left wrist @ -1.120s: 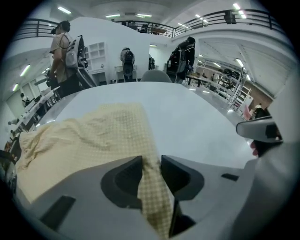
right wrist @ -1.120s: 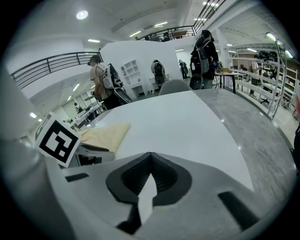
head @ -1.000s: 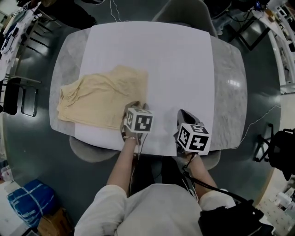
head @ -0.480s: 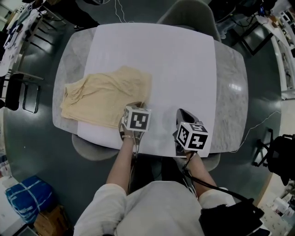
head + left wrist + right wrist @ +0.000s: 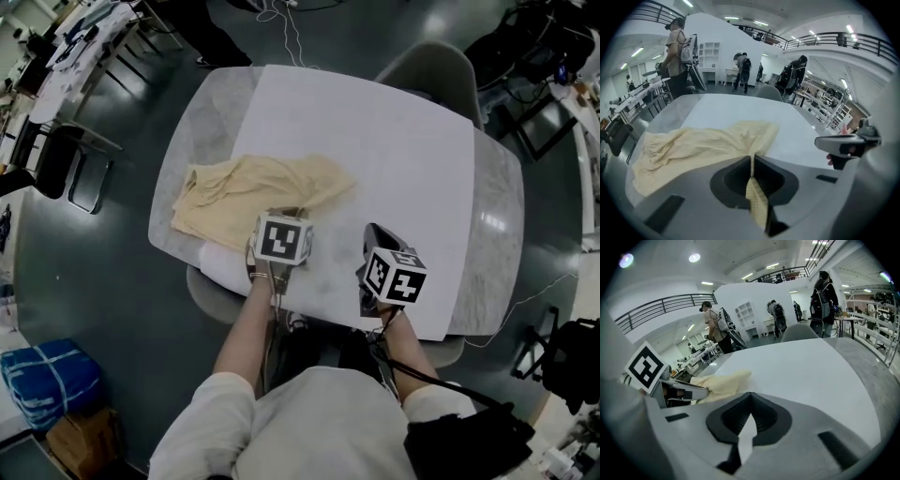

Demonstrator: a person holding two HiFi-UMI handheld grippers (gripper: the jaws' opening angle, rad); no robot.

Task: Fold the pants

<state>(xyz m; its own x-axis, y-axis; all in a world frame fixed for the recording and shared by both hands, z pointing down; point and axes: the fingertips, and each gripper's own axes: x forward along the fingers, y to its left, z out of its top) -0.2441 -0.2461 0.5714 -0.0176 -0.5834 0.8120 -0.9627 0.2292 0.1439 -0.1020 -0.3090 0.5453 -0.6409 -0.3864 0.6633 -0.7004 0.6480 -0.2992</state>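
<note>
**Surface & room.** Grey marble table [image 5: 202, 122] w/ a white sheet [image 5: 394, 141] over its middle. Dark glossy floor [image 5: 112, 309] all round. A grey chair [image 5: 431, 70] stands at the far side, and a blue bundle [image 5: 47, 380] lies on the floor behind and to the L of the claws. The hall beyond has a railed balcony [image 5: 834, 40] and standing people [image 5: 677, 51].

**Task item.** Pale yellow pants [image 5: 244, 192] lie crumpled ahead and to the L of the L claw [image 5: 753, 164], partly on the sheet, partly on marble. The L claw is clamped on a fold of the near edge, w/ cloth running up btw the jaws. The R claw [image 5: 750, 397], just R of it, is over bare sheet. Its jaws are together, w/ only white in the slit; whether it pinches the sheet cannot be told.

**Cf. 1 s earlier.** The pants lay flatter w/ a straight R edge. That edge is now drawn to a point ahead, btw the two claws.
</note>
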